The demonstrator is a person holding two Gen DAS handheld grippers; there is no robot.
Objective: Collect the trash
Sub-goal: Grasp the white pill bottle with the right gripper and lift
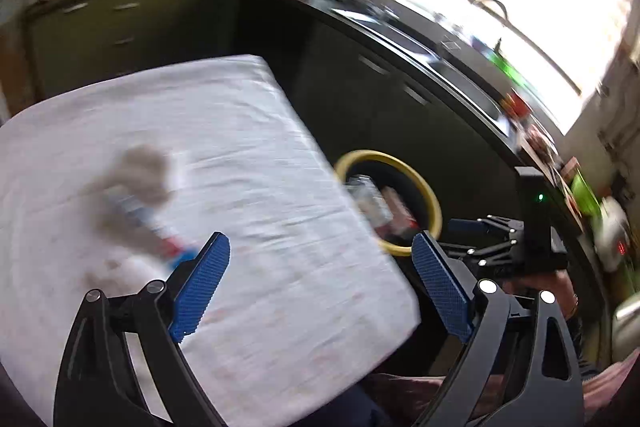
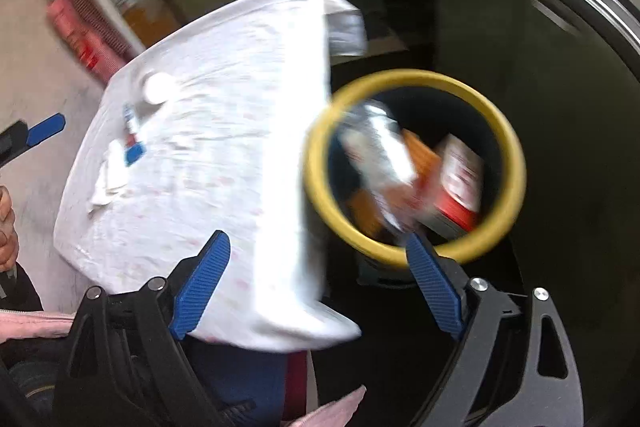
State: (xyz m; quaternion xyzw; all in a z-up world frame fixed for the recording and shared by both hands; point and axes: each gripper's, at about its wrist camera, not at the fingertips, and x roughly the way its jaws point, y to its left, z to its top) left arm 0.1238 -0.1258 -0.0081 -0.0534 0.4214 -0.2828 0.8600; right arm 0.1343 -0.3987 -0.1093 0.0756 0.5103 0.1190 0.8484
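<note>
A black bin with a yellow rim (image 2: 516,163) stands on the floor beside the white-clothed table (image 2: 224,163); it also shows in the left wrist view (image 1: 430,195). It holds a silvery wrapper (image 2: 380,155) and a red box (image 2: 460,183). On the table lie a blue and white tube (image 1: 148,227), crumpled white paper (image 1: 144,167) and a white tissue (image 2: 112,171). My left gripper (image 1: 320,259) is open and empty above the table's near edge. My right gripper (image 2: 318,263) is open and empty, over the table edge beside the bin.
A dark kitchen counter with a sink (image 1: 436,59) runs along the window. Dark green cabinets (image 1: 120,23) stand behind the table. The person's lap lies below the table's near edge.
</note>
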